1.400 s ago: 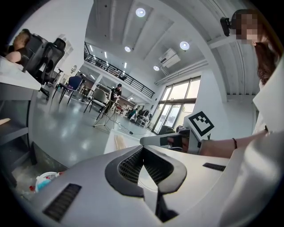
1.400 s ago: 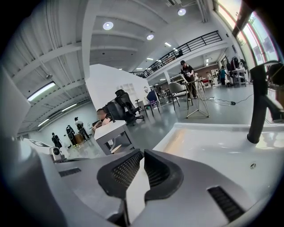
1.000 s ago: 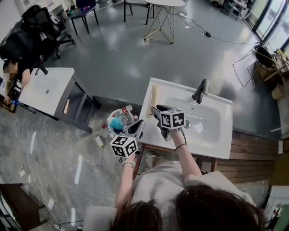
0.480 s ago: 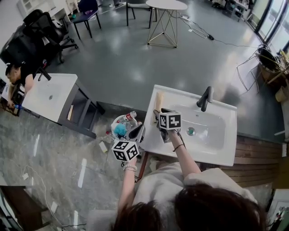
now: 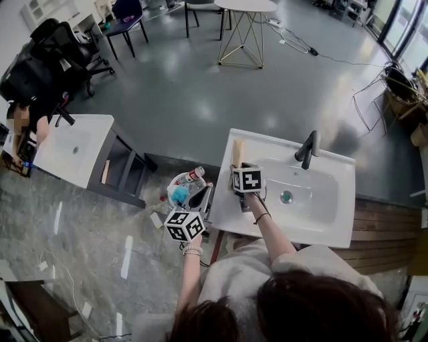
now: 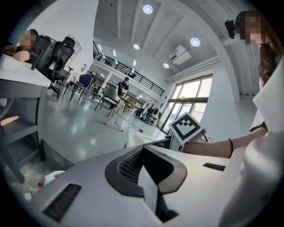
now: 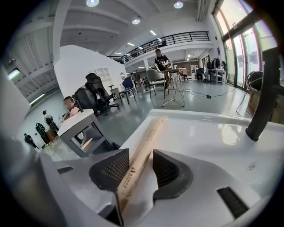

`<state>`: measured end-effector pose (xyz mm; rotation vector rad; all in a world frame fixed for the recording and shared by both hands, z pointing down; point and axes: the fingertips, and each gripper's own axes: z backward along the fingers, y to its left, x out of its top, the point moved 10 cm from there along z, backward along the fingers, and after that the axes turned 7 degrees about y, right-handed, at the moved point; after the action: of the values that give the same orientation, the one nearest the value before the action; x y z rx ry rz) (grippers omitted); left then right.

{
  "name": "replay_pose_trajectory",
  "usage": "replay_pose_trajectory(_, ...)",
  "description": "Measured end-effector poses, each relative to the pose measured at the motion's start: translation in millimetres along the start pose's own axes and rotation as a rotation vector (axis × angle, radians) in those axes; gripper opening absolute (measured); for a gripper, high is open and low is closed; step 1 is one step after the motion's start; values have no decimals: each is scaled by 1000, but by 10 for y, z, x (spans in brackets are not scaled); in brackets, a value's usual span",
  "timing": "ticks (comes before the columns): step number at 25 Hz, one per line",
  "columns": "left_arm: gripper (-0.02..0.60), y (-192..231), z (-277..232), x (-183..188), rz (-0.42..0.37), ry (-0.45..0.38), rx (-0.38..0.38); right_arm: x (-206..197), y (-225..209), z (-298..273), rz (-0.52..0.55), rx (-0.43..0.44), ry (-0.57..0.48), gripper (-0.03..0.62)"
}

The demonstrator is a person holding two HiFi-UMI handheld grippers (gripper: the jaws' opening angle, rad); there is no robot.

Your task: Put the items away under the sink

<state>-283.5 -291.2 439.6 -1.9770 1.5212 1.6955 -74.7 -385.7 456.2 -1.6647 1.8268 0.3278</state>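
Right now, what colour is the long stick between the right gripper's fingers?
The stick is pale tan wood; best in right gripper view.

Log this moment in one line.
right gripper: jaws just opened wider, astride wooden stick on sink rim, not clamped | left gripper: shut, empty | step: stick not yet lifted

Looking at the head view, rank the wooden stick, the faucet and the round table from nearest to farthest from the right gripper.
1. Wooden stick, on the left rim of the sink, between the jaws of the right gripper.
2. Faucet, at the sink's back.
3. Round table, far across the floor.
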Motion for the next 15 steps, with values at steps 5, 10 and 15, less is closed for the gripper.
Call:
replay_pose_trajectory(5,2,15,-72,-3,3,16,-8,23,34,-30,71,-36,24,164)
replay_pose_trajectory(10,2,-14,-127,-7,0,27,-22,69,67,-18,134,-57,33,106)
replay_pose_trajectory(15,2,-34,-120,-21,-9,26,-22,52,25,-39,83,-31,35,55)
